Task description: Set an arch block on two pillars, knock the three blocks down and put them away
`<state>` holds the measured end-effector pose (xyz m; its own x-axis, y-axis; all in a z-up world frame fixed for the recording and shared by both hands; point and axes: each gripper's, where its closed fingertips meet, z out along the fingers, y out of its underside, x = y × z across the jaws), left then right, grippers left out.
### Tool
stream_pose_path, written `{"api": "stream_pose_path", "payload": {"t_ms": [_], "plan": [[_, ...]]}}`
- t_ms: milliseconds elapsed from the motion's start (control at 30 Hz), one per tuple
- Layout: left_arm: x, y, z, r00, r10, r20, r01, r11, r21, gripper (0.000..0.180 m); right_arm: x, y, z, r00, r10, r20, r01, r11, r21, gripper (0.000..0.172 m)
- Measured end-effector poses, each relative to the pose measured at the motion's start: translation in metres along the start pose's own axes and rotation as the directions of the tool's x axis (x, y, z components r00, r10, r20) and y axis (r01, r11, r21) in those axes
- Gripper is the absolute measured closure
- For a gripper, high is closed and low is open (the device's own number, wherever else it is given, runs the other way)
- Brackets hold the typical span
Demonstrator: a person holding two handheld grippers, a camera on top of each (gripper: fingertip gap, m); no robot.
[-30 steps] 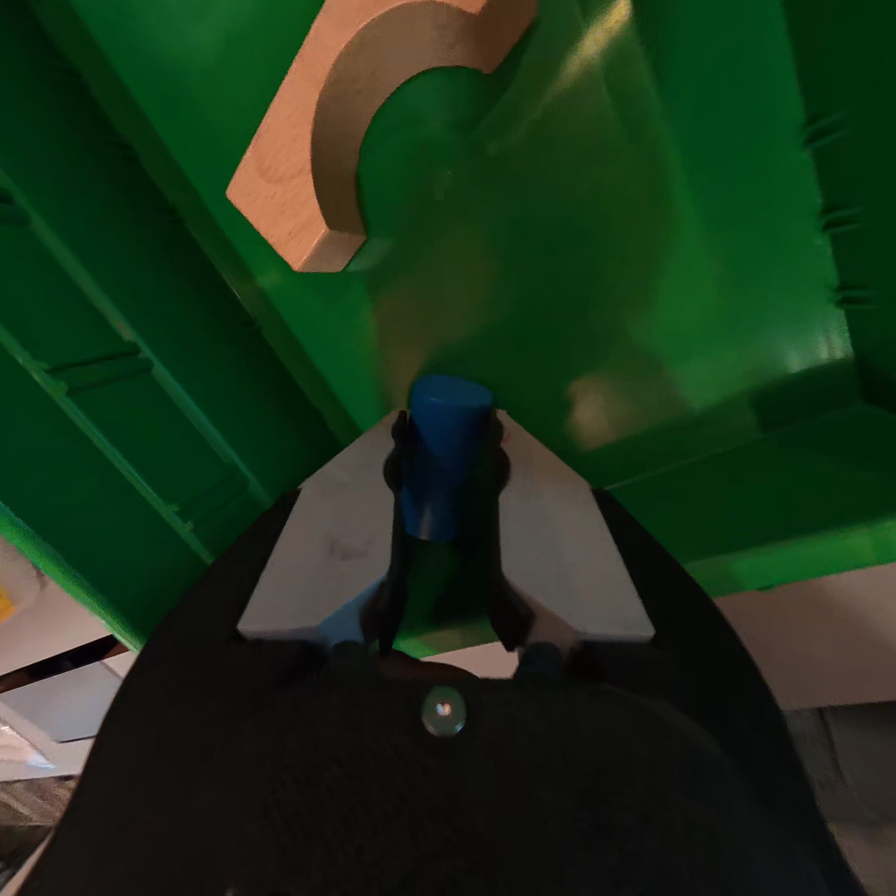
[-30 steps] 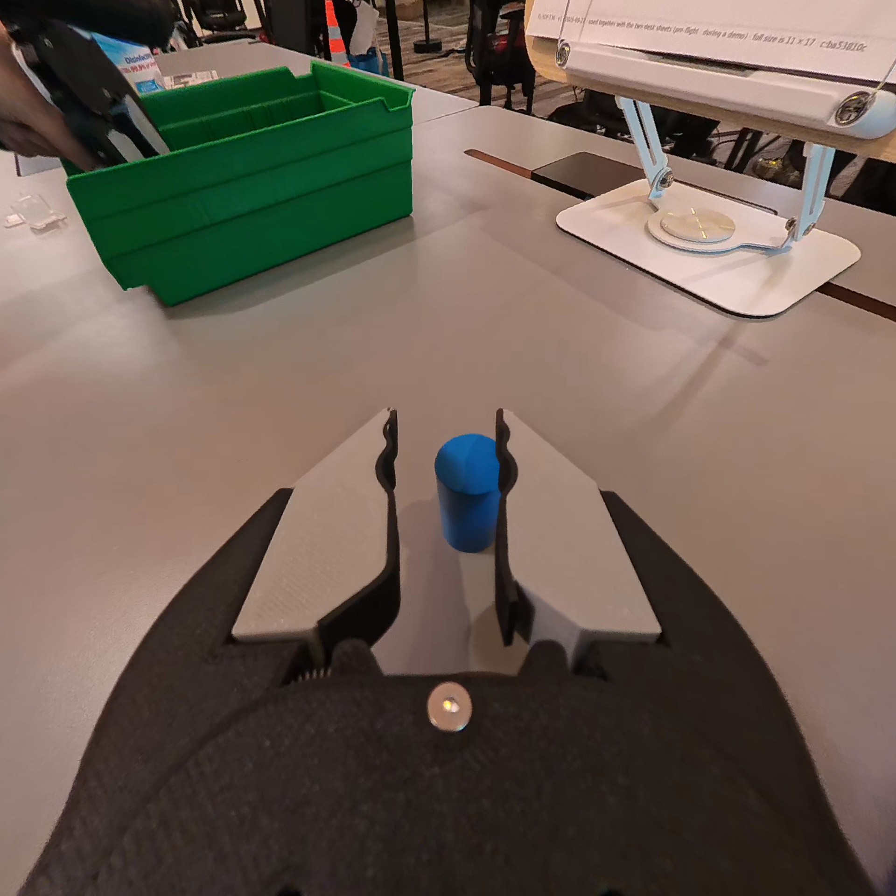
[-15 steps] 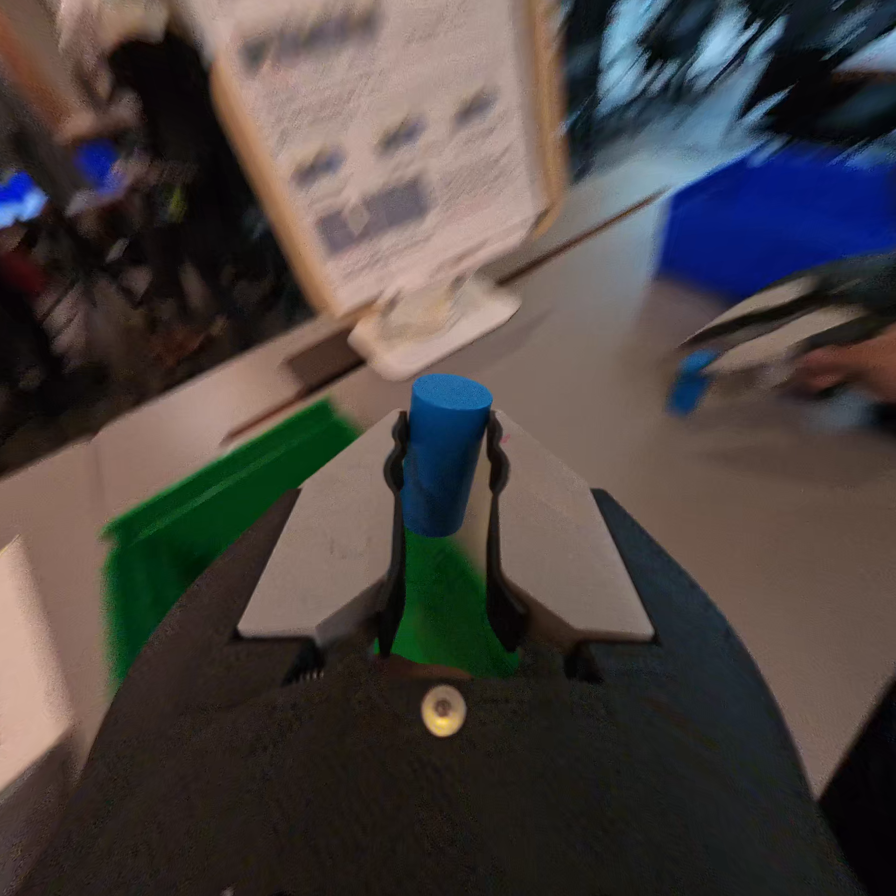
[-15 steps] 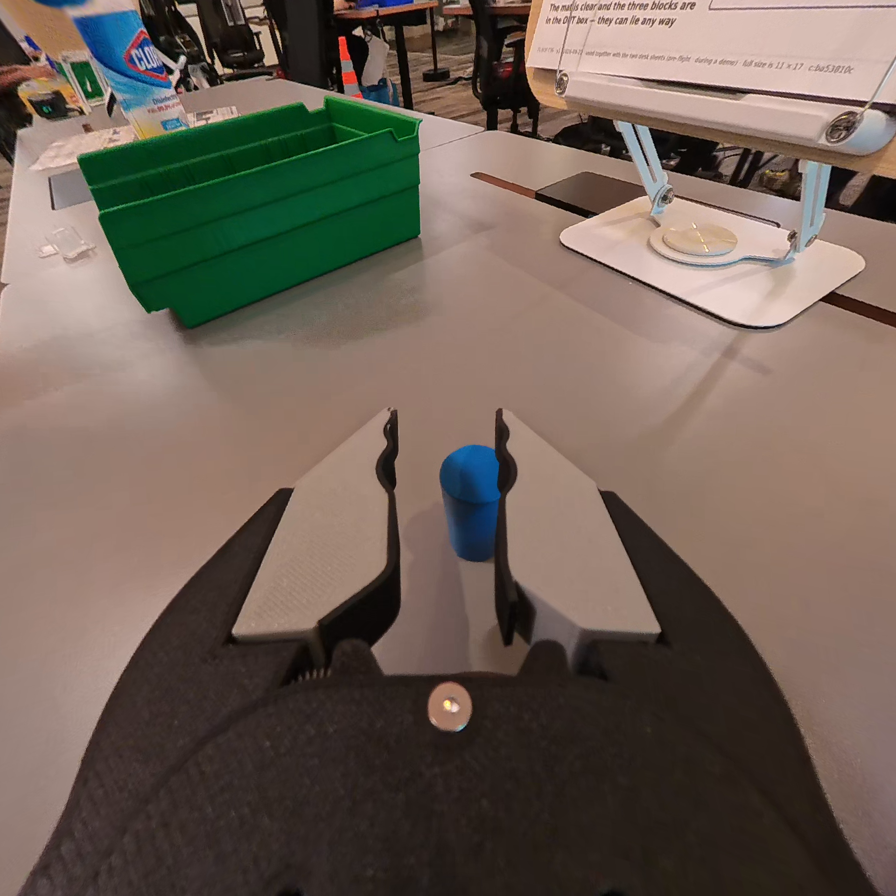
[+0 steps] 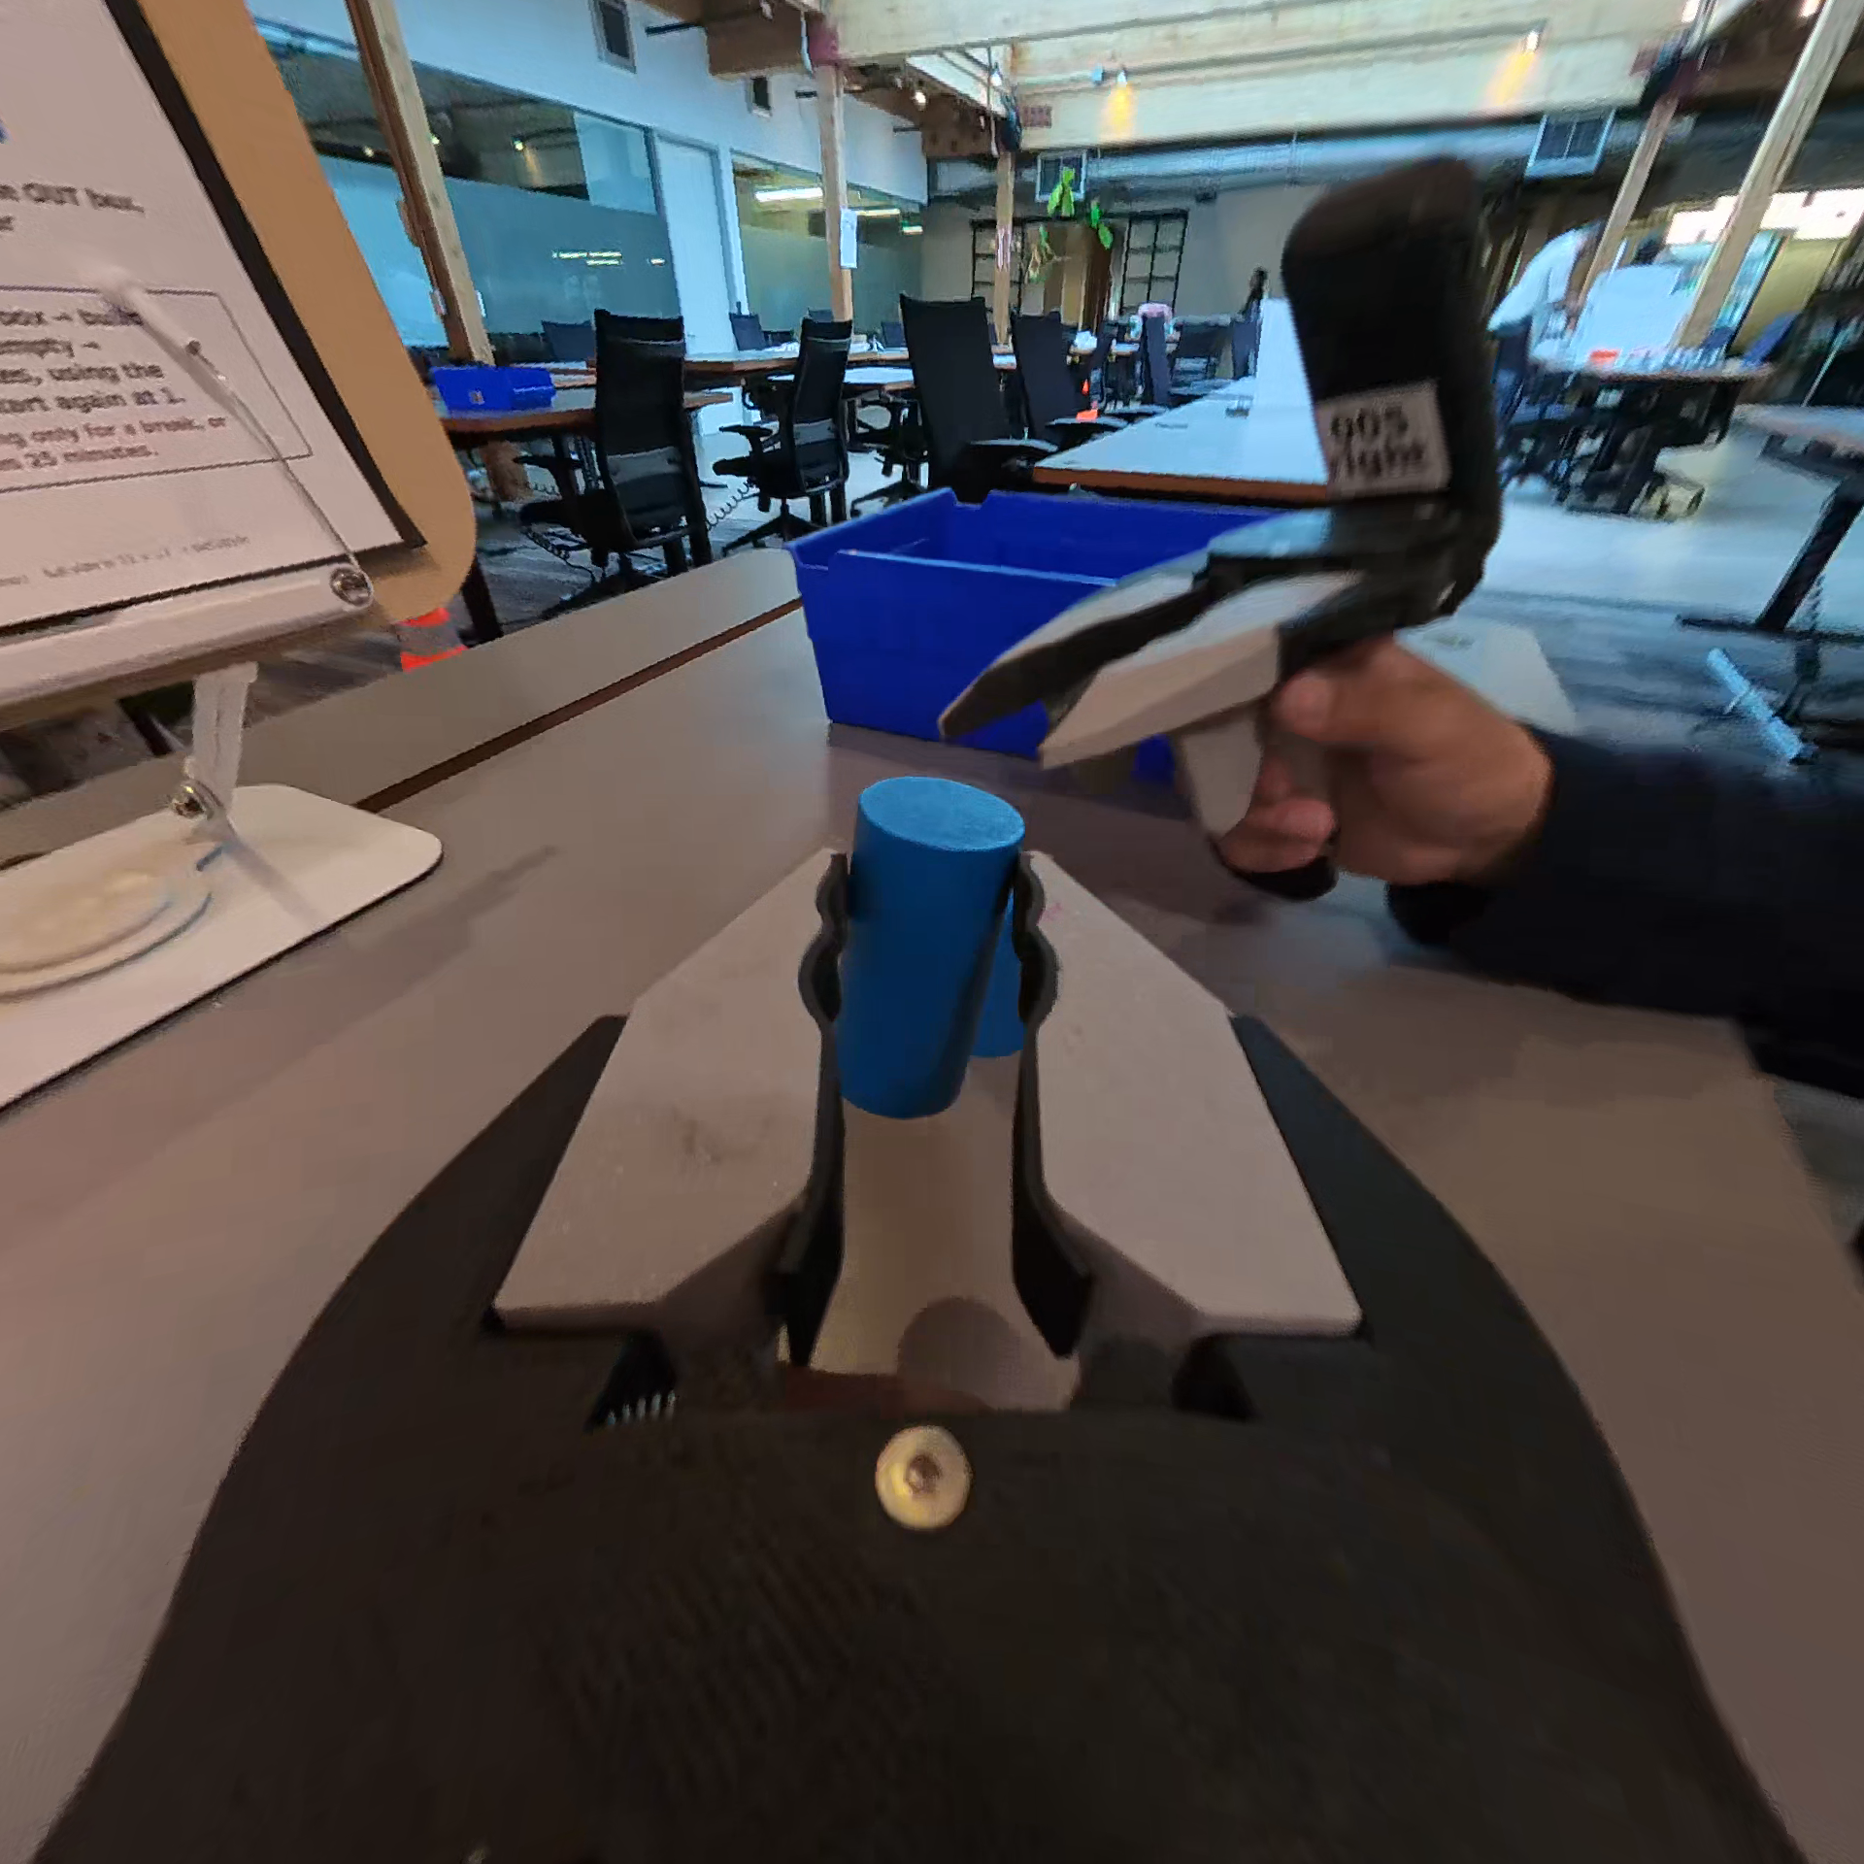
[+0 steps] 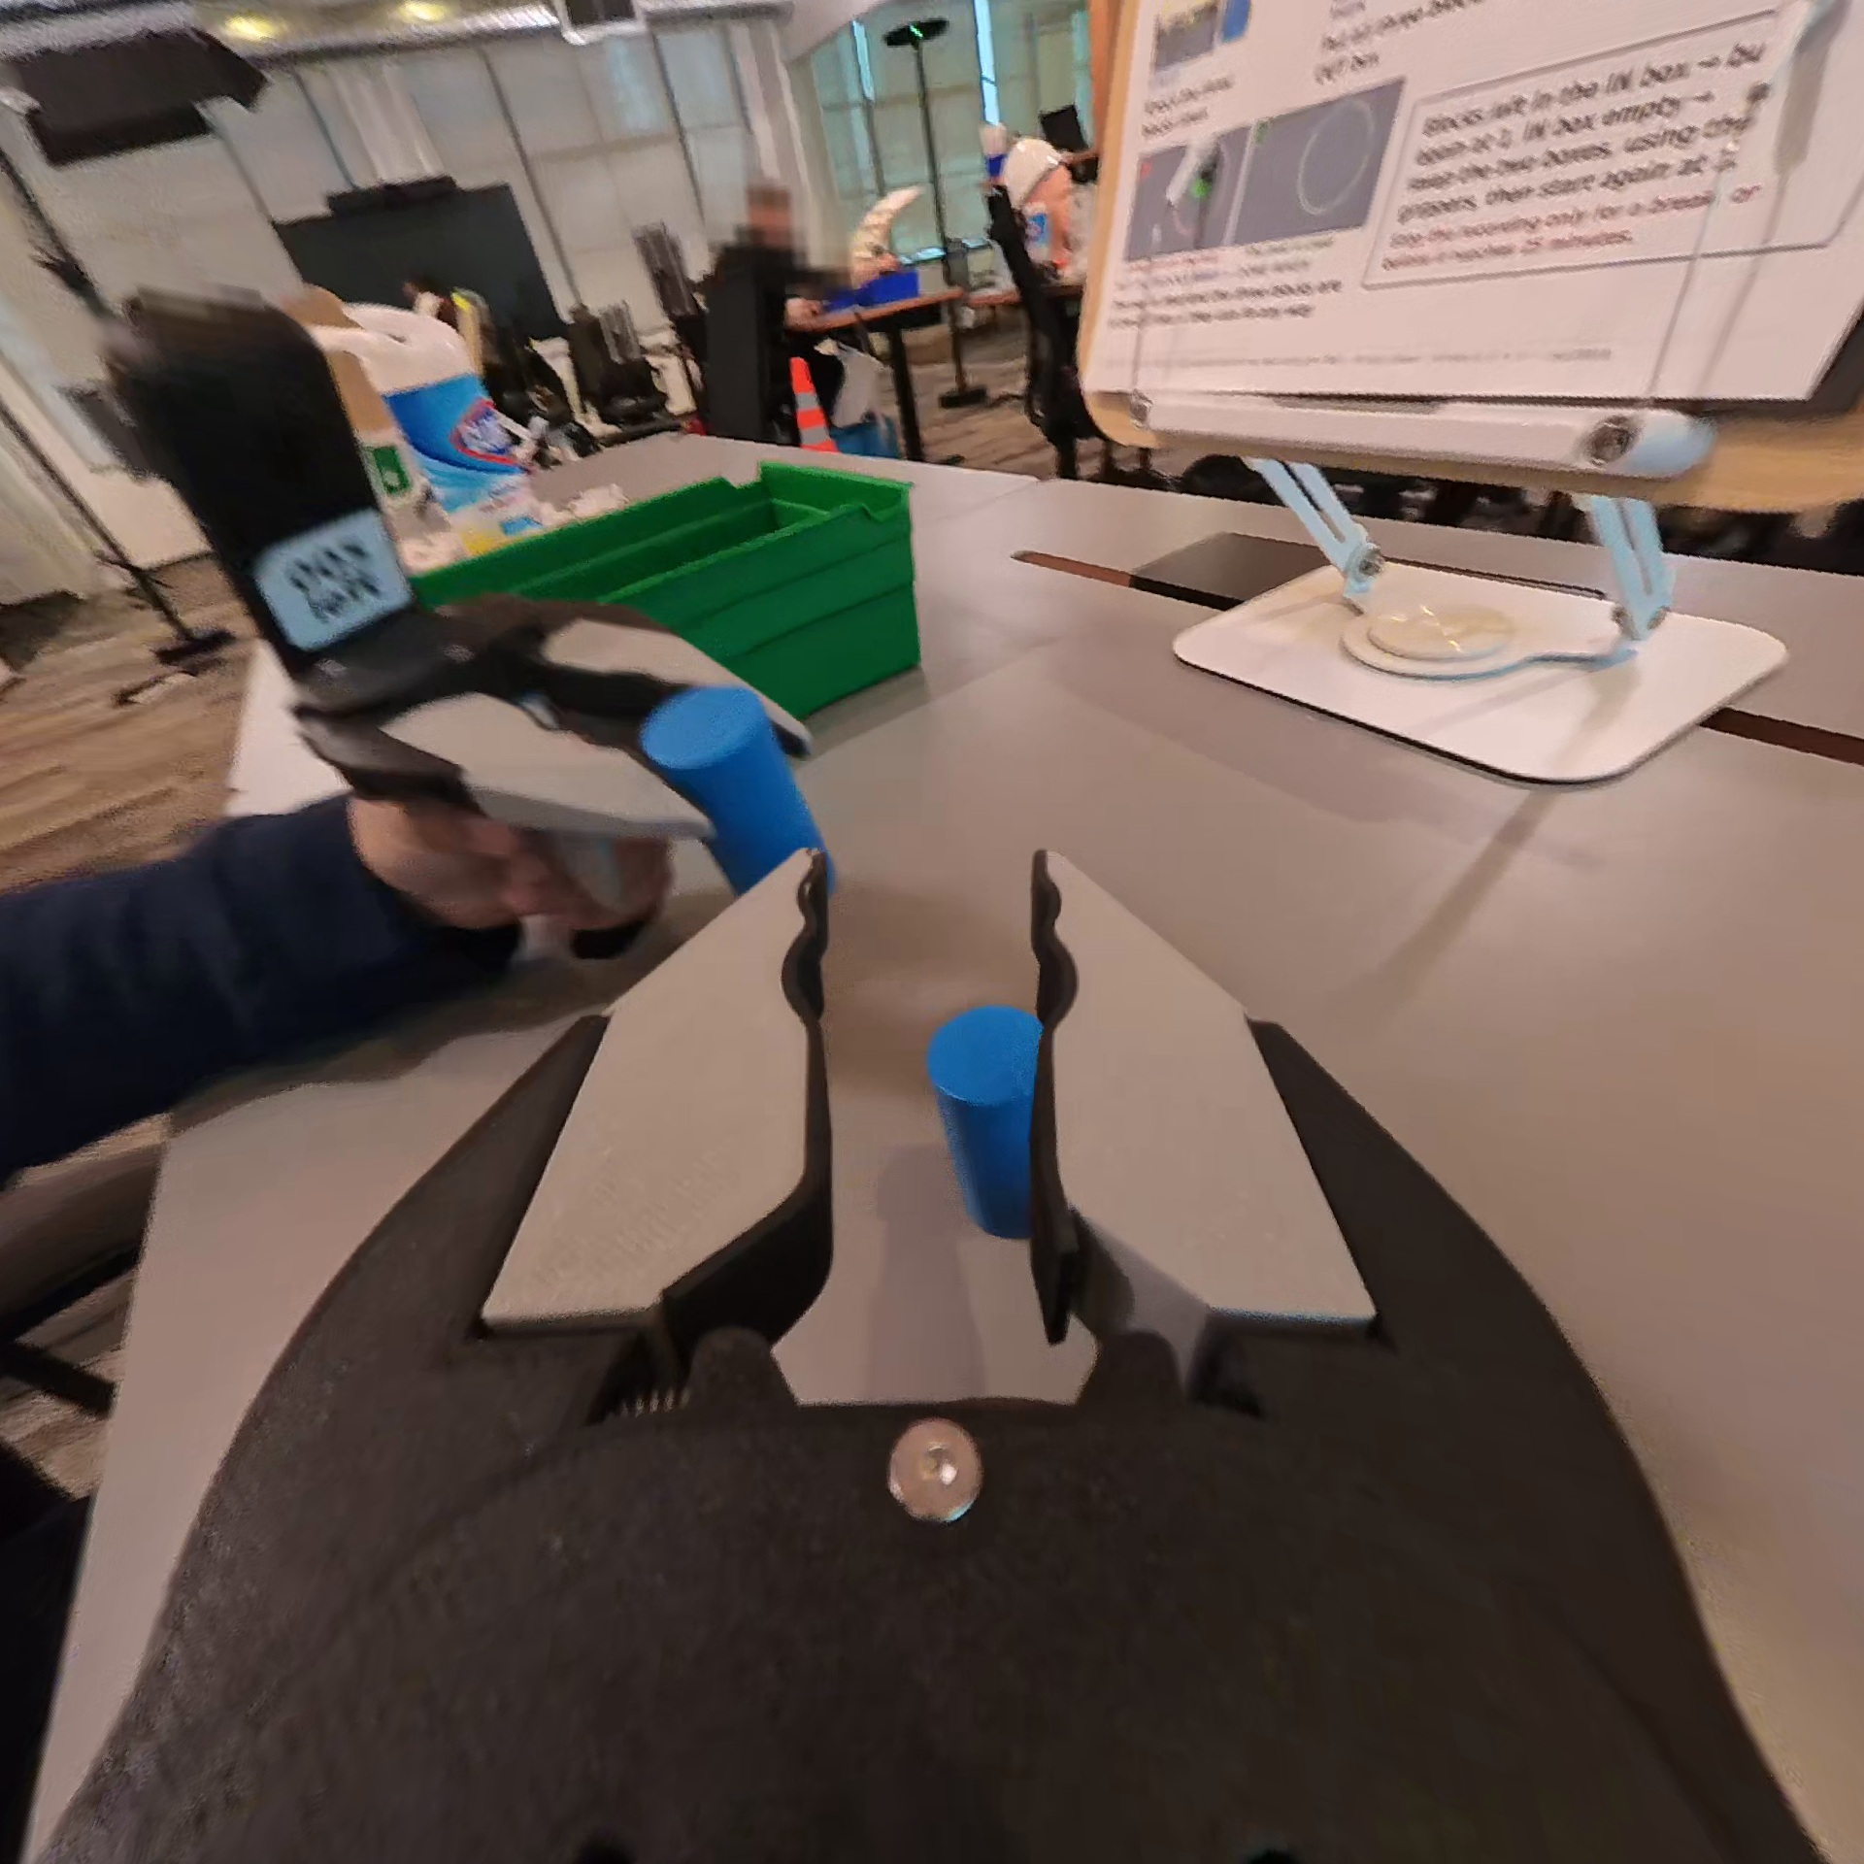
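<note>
My left gripper (image 5: 926, 888) is shut on a blue cylinder pillar (image 5: 923, 958) and holds it tilted a little above the grey table (image 5: 565, 908). It also shows in the right wrist view (image 6: 746, 777) with that pillar (image 6: 731, 797) at its tips. A second blue pillar (image 6: 983, 1120) stands upright on the table, partly hidden behind the held one in the left wrist view (image 5: 999, 1009). My right gripper (image 6: 930, 888) is open and empty. It hangs above and behind the standing pillar, which shows low between its fingers, near the right one. In the left wrist view the right gripper (image 5: 999, 731) is in the air.
A green bin (image 6: 787, 625) stands at the back left of the table. A blue bin (image 5: 958, 625) stands on the opposite side. A document stand on a white base (image 6: 1463, 666) is at the far right. A wipes canister (image 6: 444, 434) is behind the green bin. About 6 cm separates my left fingertips from my right. The white base (image 6: 1463, 666) is about 35 cm from both grippers' fingertips. Seen from the left wrist view (image 5: 193, 902) as well.
My left gripper came out of the green bin with the blue pillar and swung over next to the standing pillar. My right gripper rose and drew back from the standing pillar, which stayed put.
</note>
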<state>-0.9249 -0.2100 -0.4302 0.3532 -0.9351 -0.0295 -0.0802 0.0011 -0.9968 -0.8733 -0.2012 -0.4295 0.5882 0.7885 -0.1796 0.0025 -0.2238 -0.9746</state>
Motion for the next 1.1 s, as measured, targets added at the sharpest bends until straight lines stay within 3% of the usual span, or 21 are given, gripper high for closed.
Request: {"api": "stream_pose_path", "payload": {"t_ms": [133,300,500,600,800,933,1100], "plan": [[0.006,0.011,0.002,0.990,0.143,0.001,-0.143,0.990,0.005,0.150,-0.026,-0.004,0.002,0.984,0.066,0.163,-0.067,0.998,0.006,0.134],[0.015,0.018,0.003,0.997,-0.018,-0.079,0.014,0.999,-0.047,0.150,-0.033,0.000,0.008,0.989,0.013,0.147,-0.011,1.000,-0.010,0.135],[0.011,0.034,0.009,0.978,-0.194,-0.078,0.179,0.970,-0.164,0.150,-0.031,-0.002,0.007,0.994,-0.037,0.105,0.037,0.999,0.004,0.140],[0.007,0.044,0.011,0.970,-0.239,-0.034,0.225,0.948,-0.227,0.150,-0.037,0.001,0.010,0.989,-0.015,0.148,0.016,1.000,-0.010,0.139],[0.012,0.069,0.019,0.990,-0.141,0.014,0.135,0.912,-0.388,0.149,-0.034,0.017,0.023,0.994,-0.075,0.073,0.083,0.991,-0.103,0.142],[0.013,0.066,0.025,0.999,-0.047,-0.010,0.040,0.926,-0.376,0.149,-0.026,0.019,0.022,0.997,-0.074,0.030,0.077,0.991,-0.112,0.142],[0.007,0.065,0.025,0.995,-0.094,-0.020,0.080,0.927,-0.367,0.150,-0.018,0.019,0.021,1.000,-0.012,0.015,0.014,0.994,-0.111,0.141]]}}
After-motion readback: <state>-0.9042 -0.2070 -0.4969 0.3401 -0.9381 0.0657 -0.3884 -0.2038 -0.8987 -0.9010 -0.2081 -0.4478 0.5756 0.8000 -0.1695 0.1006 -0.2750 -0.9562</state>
